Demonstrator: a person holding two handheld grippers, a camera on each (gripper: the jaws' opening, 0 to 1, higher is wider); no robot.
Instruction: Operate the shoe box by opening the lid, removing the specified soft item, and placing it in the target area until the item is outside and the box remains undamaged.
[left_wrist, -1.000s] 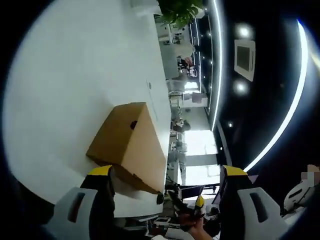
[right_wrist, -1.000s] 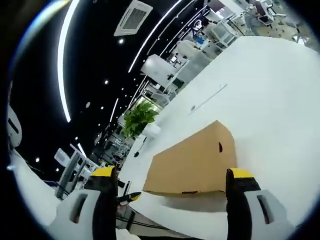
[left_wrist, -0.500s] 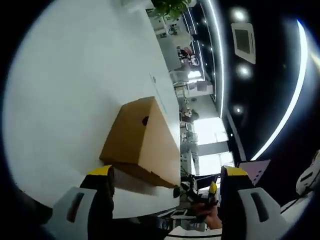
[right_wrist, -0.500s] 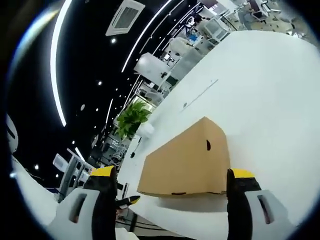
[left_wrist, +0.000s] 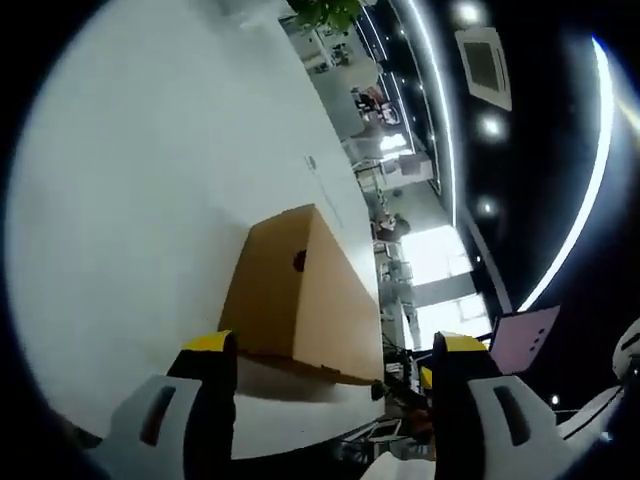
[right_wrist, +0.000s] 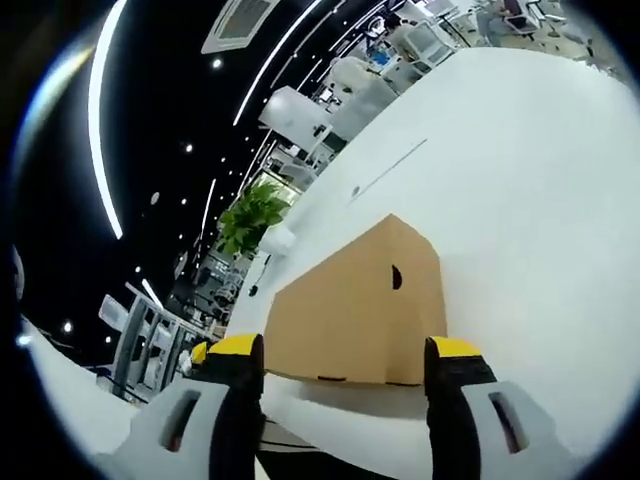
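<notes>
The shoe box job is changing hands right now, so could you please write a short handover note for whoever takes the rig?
Left gripper: open, empty, jaws spread ahead of the box.
Right gripper: open, empty, facing the box.
Shoe box: brown cardboard, lid closed, sitting on the white table near its edge; it looks undamaged.
Done: nothing yet; neither gripper touches the box.
Left: open the lid, take out the soft item, which is hidden inside, and set it in the target area.
</notes>
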